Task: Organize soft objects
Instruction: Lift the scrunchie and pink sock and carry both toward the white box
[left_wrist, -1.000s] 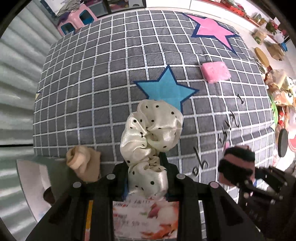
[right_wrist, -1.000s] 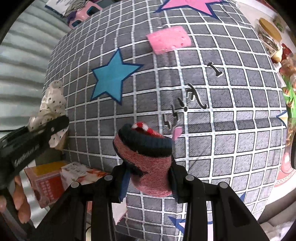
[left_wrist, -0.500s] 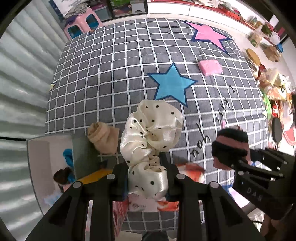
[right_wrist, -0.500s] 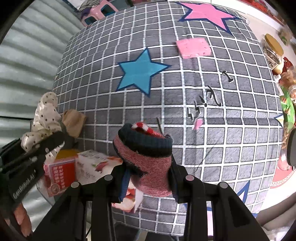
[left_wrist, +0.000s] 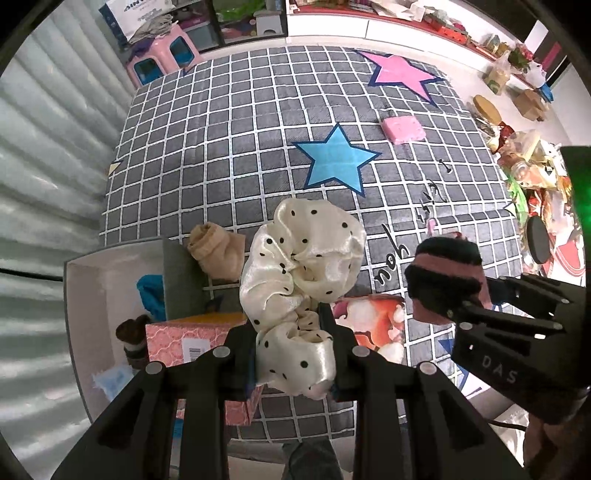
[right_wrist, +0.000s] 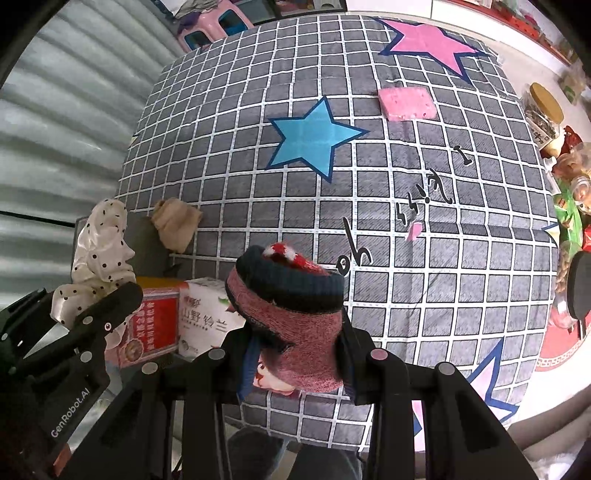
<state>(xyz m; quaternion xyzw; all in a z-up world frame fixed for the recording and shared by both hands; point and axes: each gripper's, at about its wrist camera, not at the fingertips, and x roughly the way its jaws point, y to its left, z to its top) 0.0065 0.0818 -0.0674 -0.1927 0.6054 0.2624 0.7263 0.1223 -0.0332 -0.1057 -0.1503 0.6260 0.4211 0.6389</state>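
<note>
My left gripper (left_wrist: 293, 354) is shut on a cream satin scrunchie with black dots (left_wrist: 303, 266), held above the near edge of the grey checked mat; it also shows in the right wrist view (right_wrist: 99, 254). My right gripper (right_wrist: 295, 362) is shut on a red and dark knitted sock (right_wrist: 291, 314), also in the left wrist view (left_wrist: 445, 280). A beige rolled sock (left_wrist: 218, 254) lies on the mat beside a grey storage box (left_wrist: 110, 295) that holds blue and brown soft items. A pink sponge (left_wrist: 402, 130) lies far right on the mat.
Printed cartons (right_wrist: 177, 317) stand at the mat's near edge beside the box. A corrugated metal wall (left_wrist: 48, 155) runs along the left. A pink stool (left_wrist: 162, 62) stands beyond the mat. Jars and packets (left_wrist: 532, 162) crowd the floor at the right.
Both grippers have pulled back and risen with their loads. The storage box and cartons have come into fuller view.
</note>
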